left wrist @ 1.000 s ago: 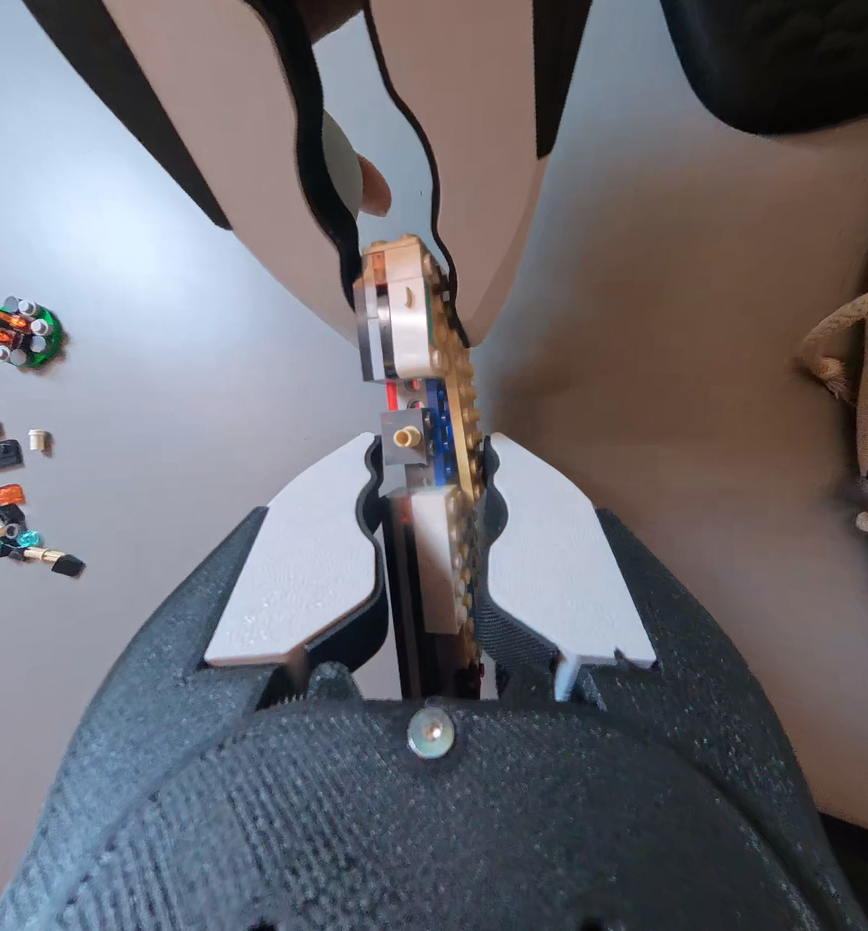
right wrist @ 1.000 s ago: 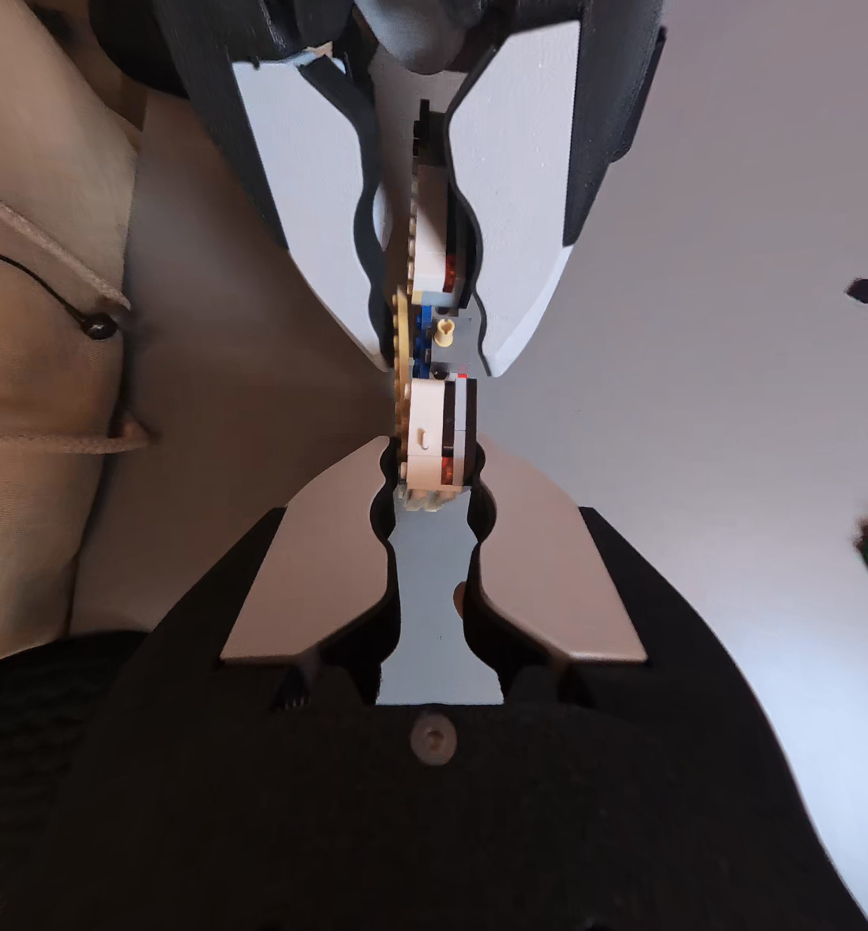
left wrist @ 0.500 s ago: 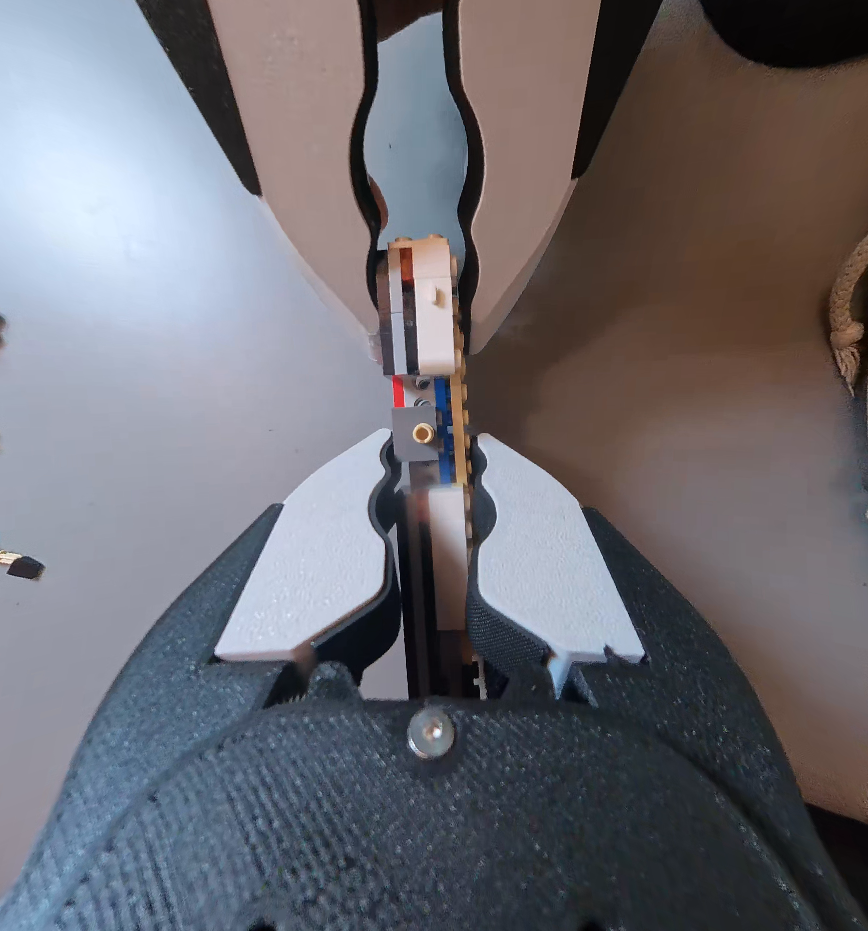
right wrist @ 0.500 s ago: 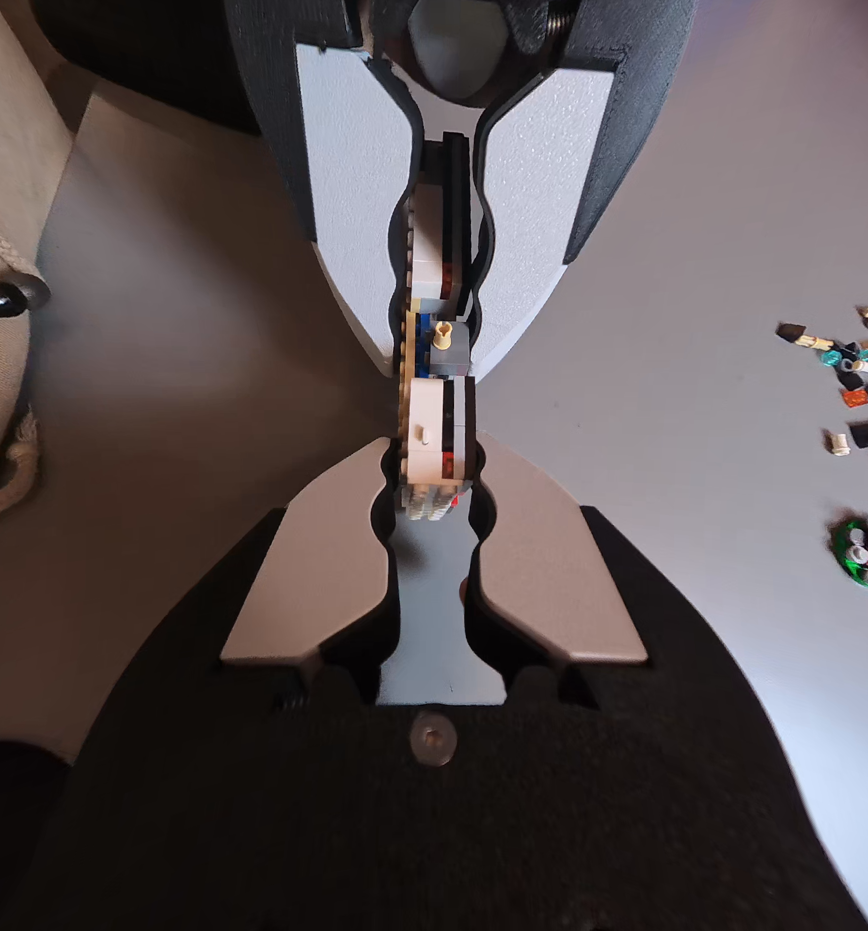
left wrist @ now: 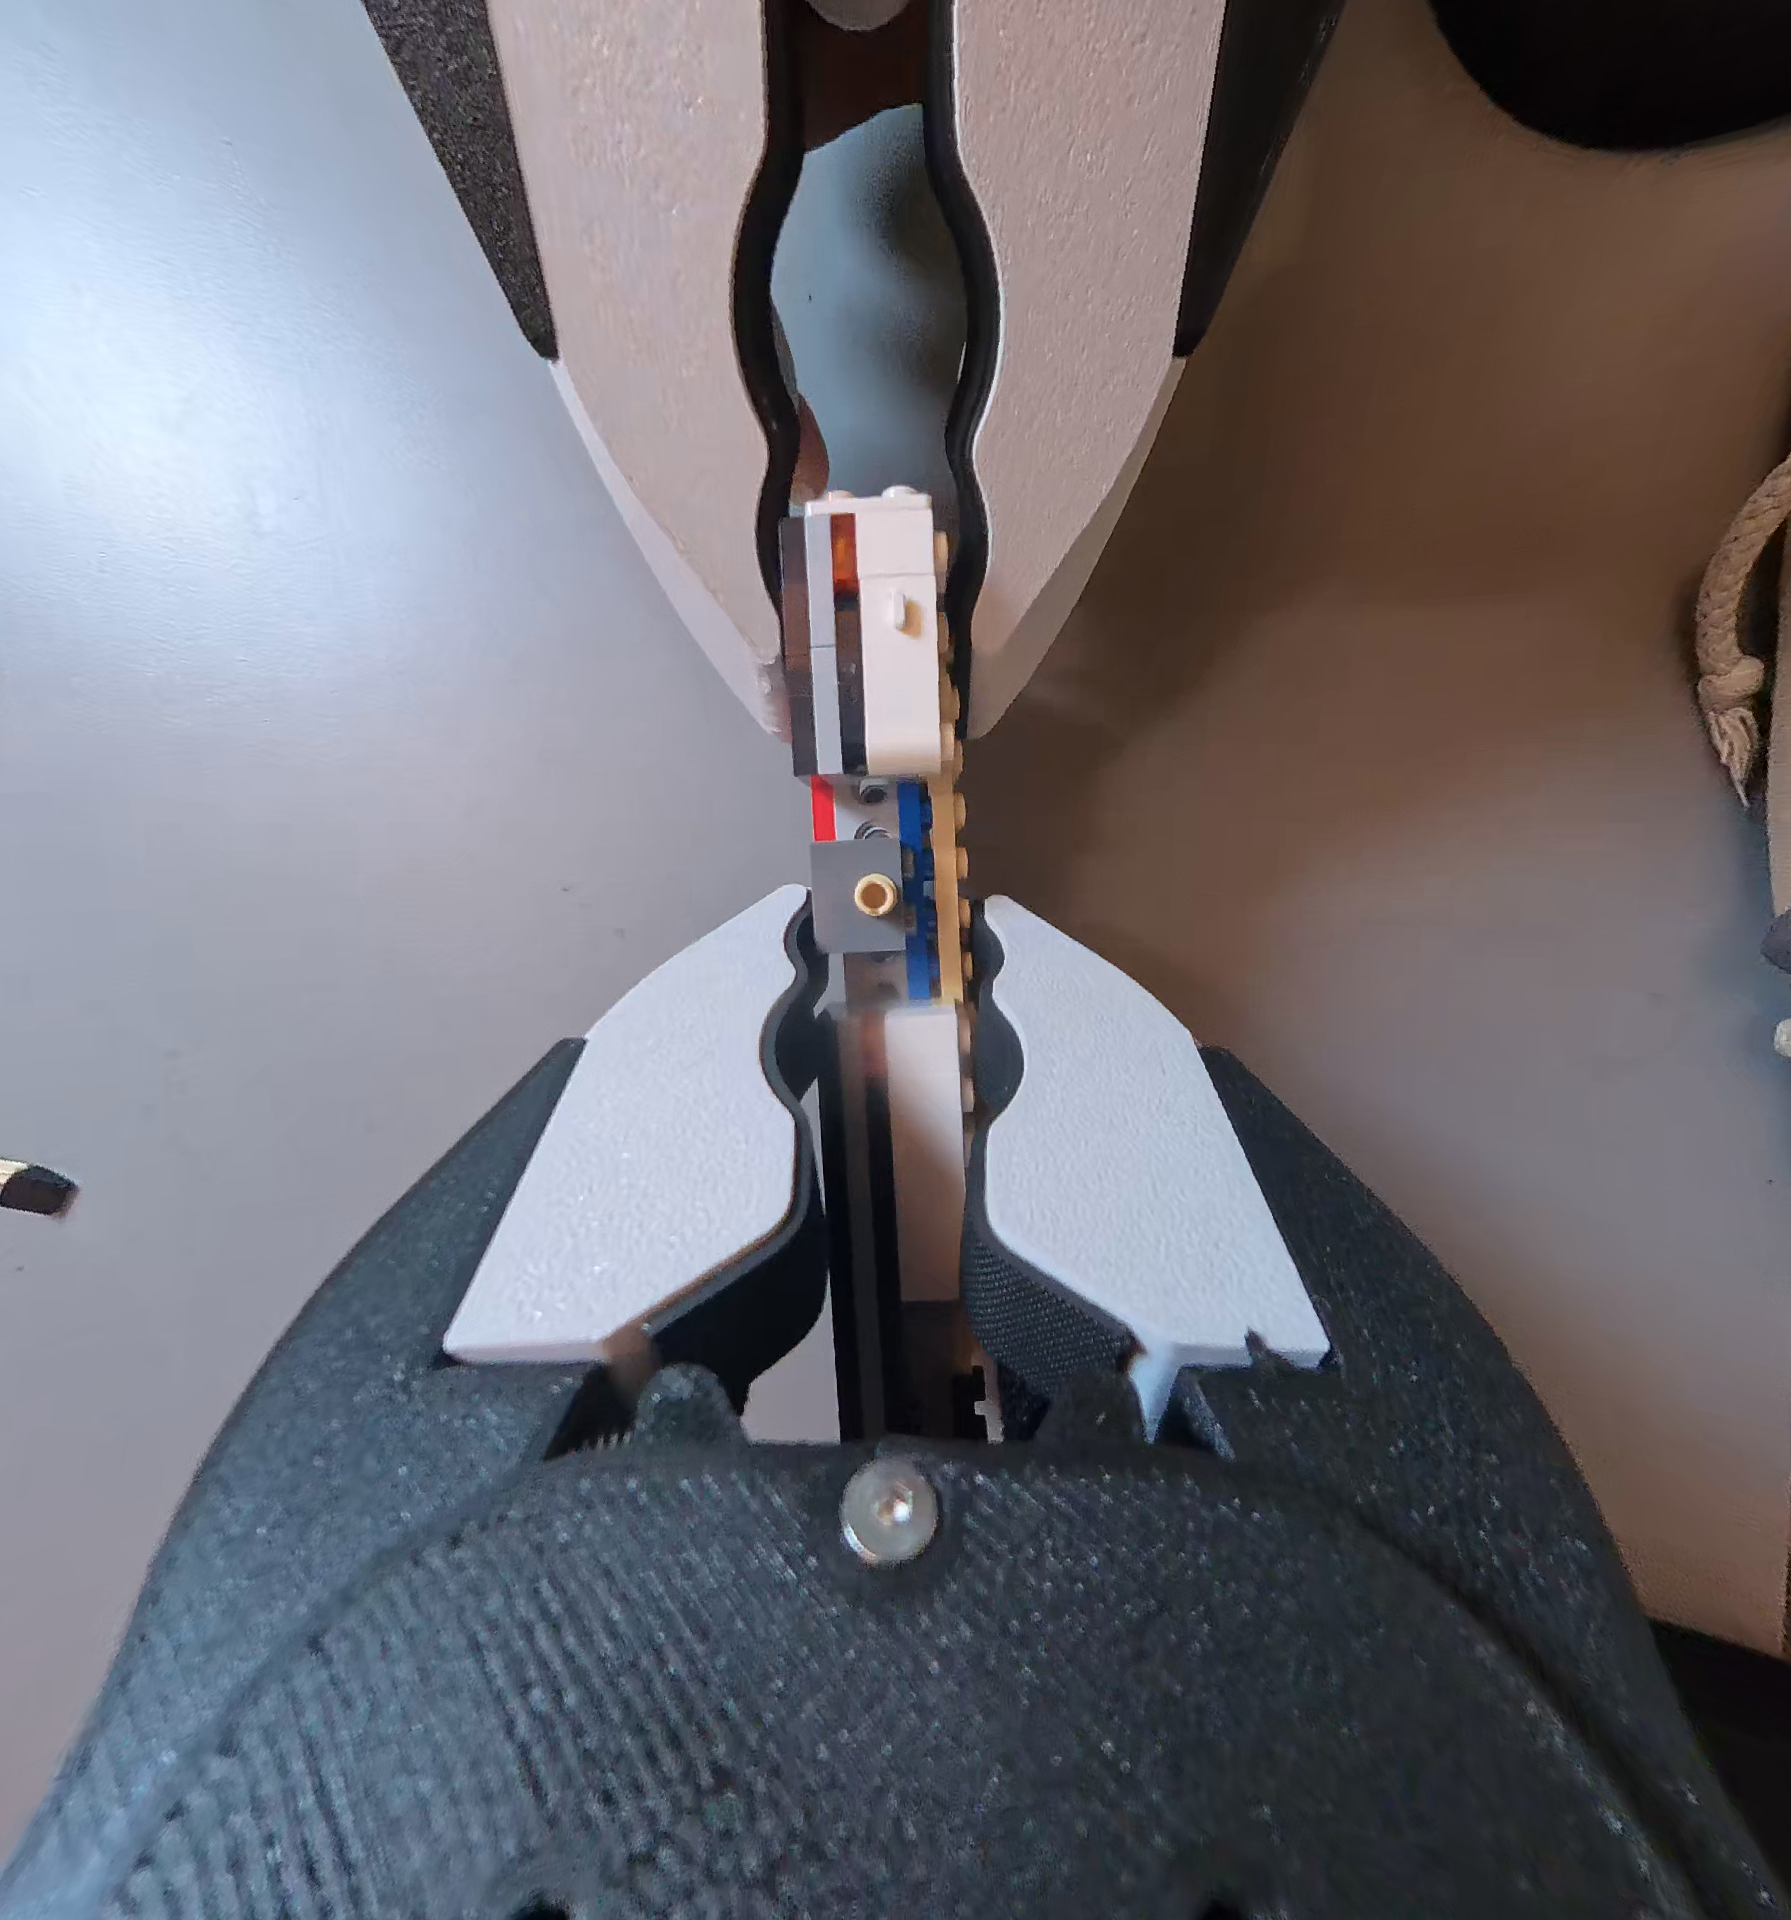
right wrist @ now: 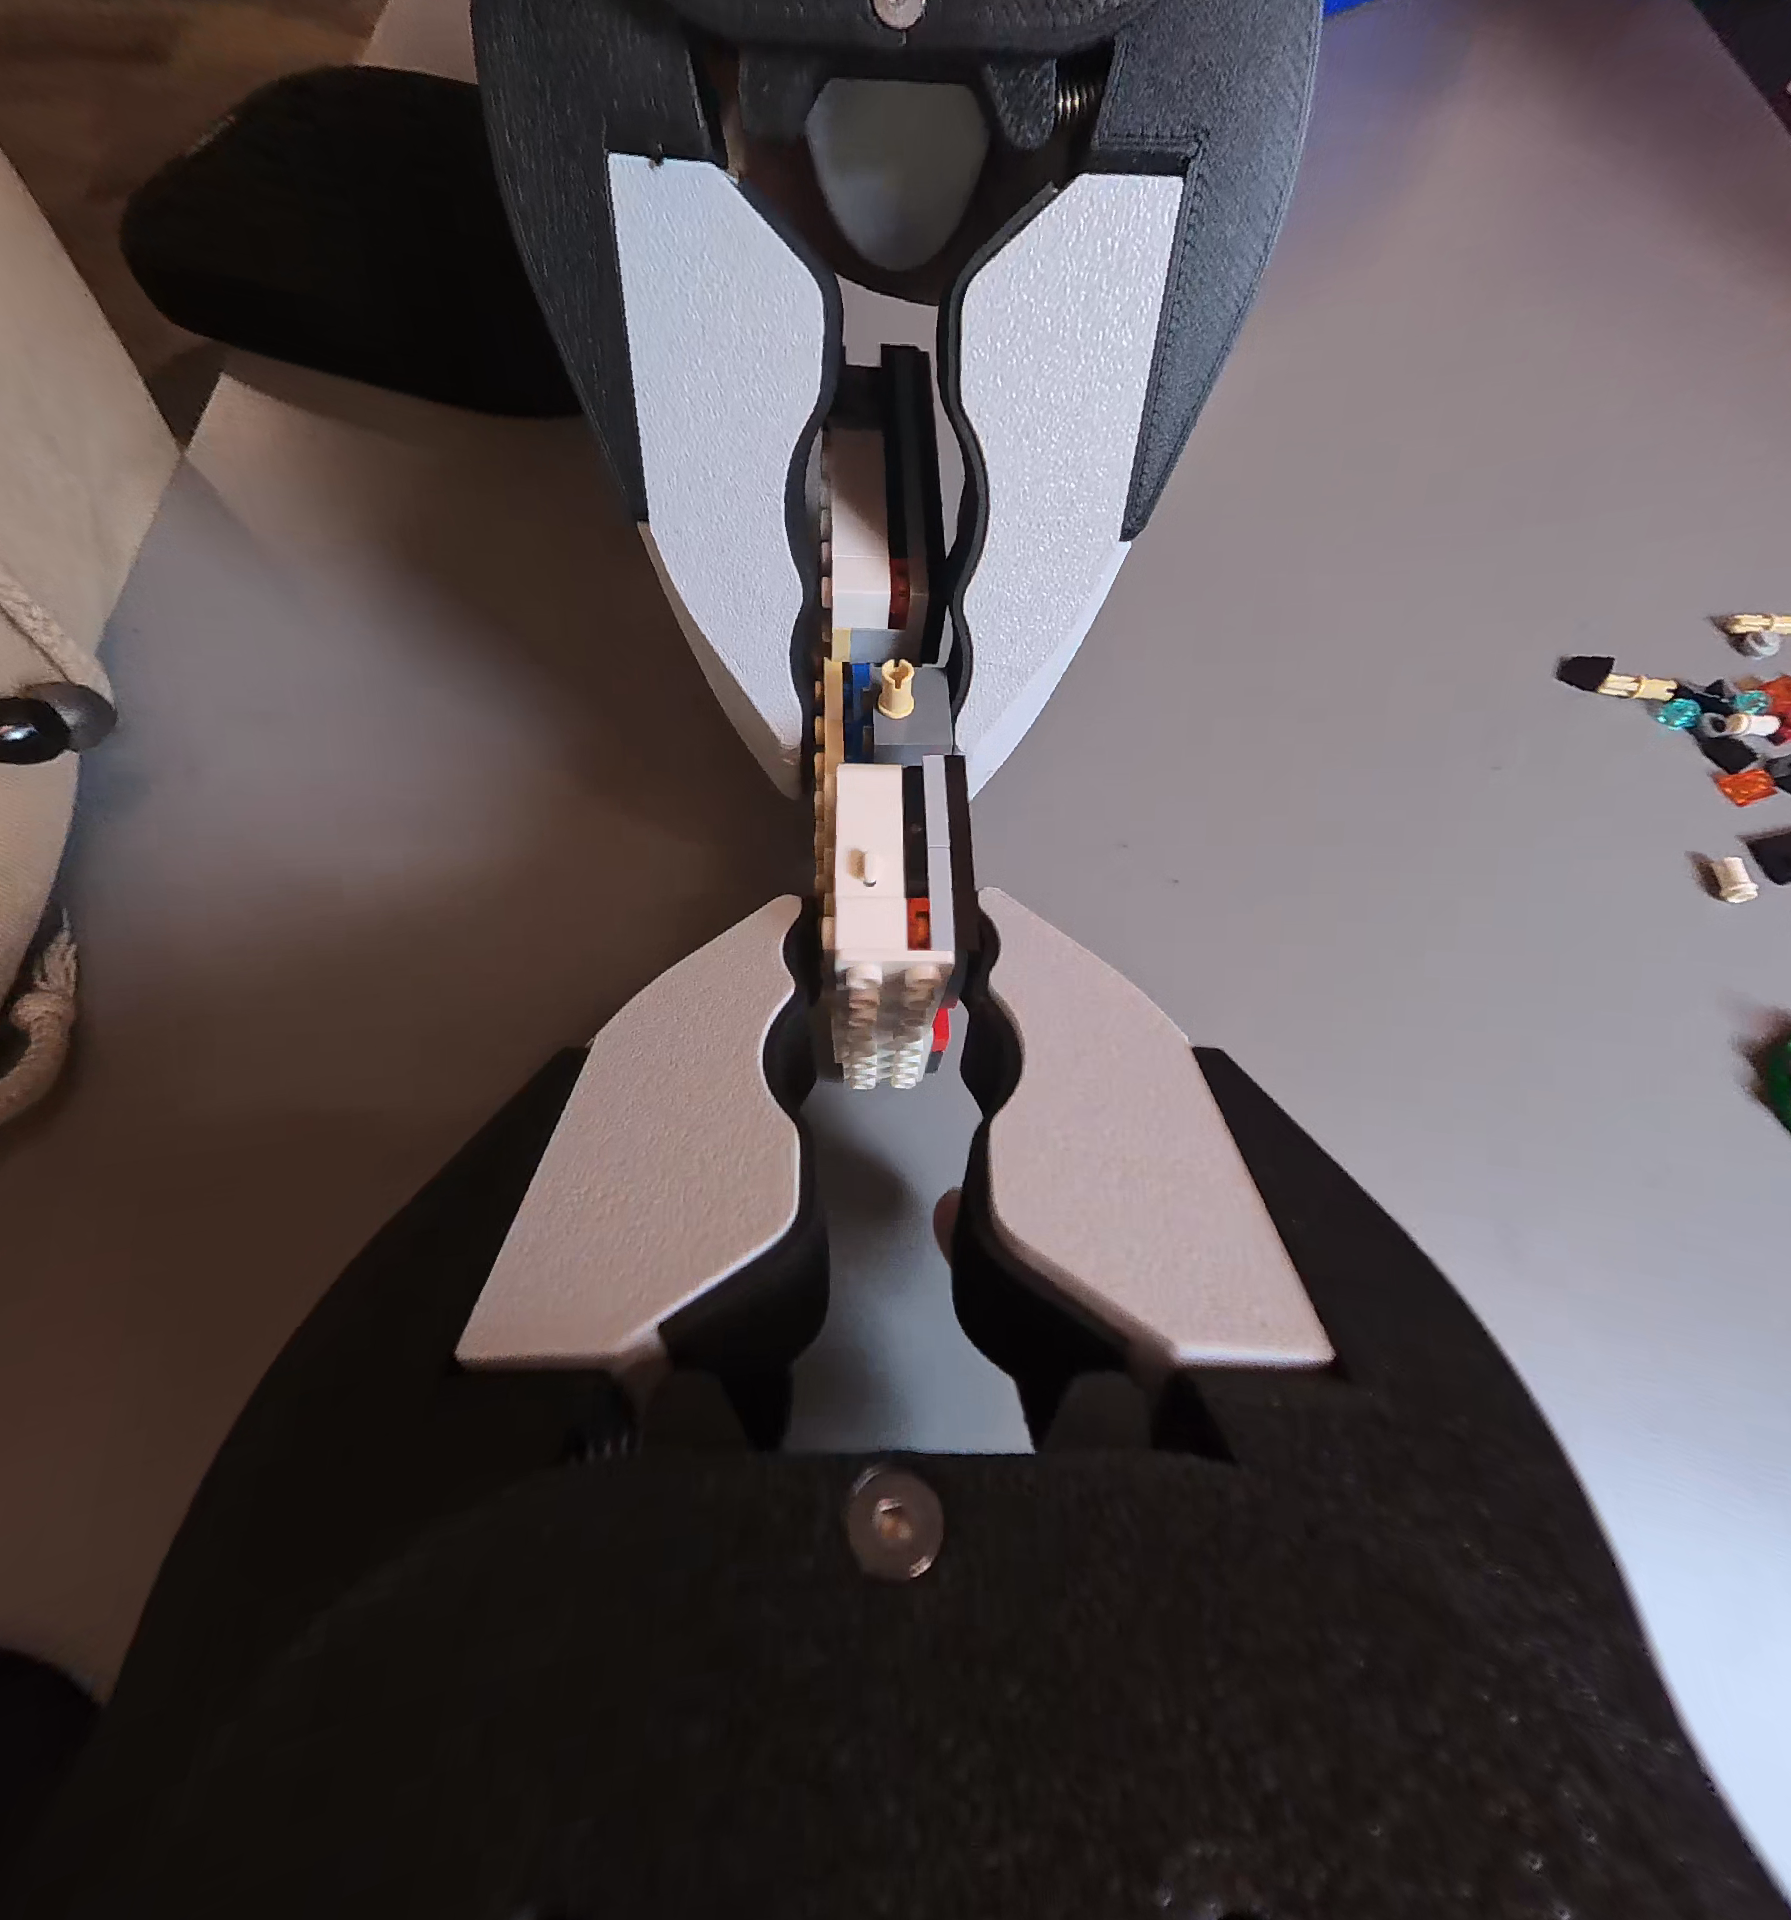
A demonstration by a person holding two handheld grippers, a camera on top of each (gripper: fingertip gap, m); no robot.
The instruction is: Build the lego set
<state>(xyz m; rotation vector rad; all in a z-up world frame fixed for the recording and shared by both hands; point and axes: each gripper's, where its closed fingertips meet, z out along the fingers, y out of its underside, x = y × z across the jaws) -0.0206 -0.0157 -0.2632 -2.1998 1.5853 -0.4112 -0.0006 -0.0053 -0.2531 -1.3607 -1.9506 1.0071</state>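
The left gripper (left wrist: 896, 914) and the right gripper (right wrist: 891, 914) each clamp one end of a long white, black and tan toy-brick assembly (left wrist: 875, 665), held in the air above the grey worktop (left wrist: 299, 520). Its long axis runs straight from one gripper to the other, with the tan studded plate on one flank. Any twist or pull between the two grips could probably snap the thin blue-and-grey middle section (left wrist: 886, 883), dropping bricks towards the loose small pieces (right wrist: 1753, 727) near the worktop's edge.

A long brick model (left wrist: 875, 665), white, black, grey, blue and tan, is clamped at both ends between the left tool (left wrist: 891, 925) and right tool (right wrist: 891, 925), above the grey worktop (left wrist: 299, 520).

Left tongs (left wrist: 896, 914) tighter on brick model (left wrist: 875, 727) (both ends clamped)
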